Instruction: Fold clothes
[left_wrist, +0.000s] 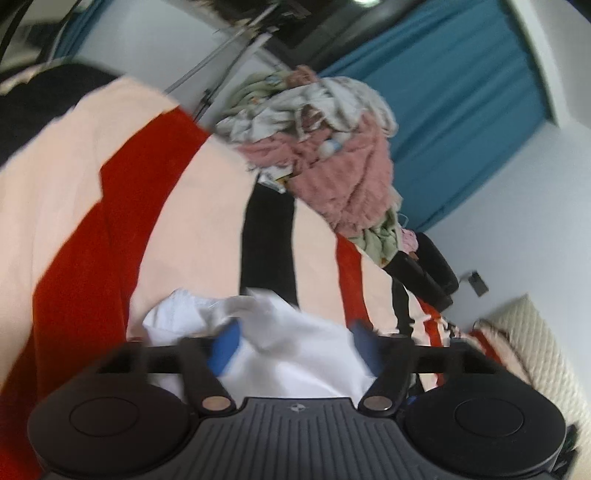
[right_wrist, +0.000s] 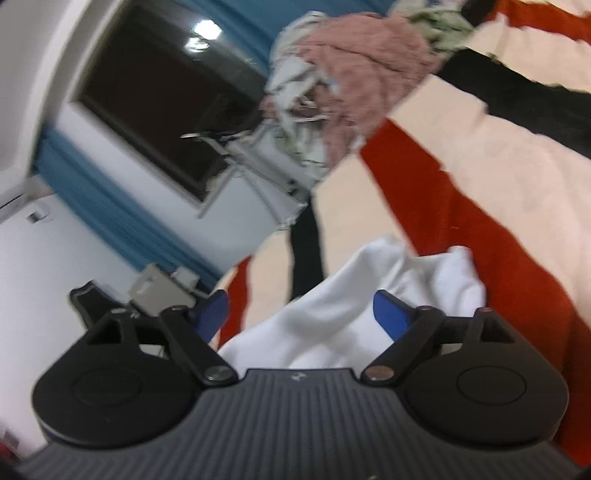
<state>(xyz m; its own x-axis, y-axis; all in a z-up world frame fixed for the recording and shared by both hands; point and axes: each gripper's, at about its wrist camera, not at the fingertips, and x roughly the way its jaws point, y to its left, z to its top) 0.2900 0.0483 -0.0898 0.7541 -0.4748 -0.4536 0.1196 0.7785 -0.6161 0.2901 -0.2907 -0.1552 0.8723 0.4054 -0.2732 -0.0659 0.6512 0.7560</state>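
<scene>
A crumpled white garment lies on a bed cover with cream, red and black stripes. My left gripper is open, its blue fingertips spread on either side of the white cloth, close above it. In the right wrist view the same white garment lies bunched under my right gripper, which is open with blue fingertips wide apart. Neither gripper holds cloth.
A heap of unfolded clothes, pink fleece and pale green and white pieces, sits at the far end of the bed; it also shows in the right wrist view. Blue curtains, white walls and a dark window lie beyond.
</scene>
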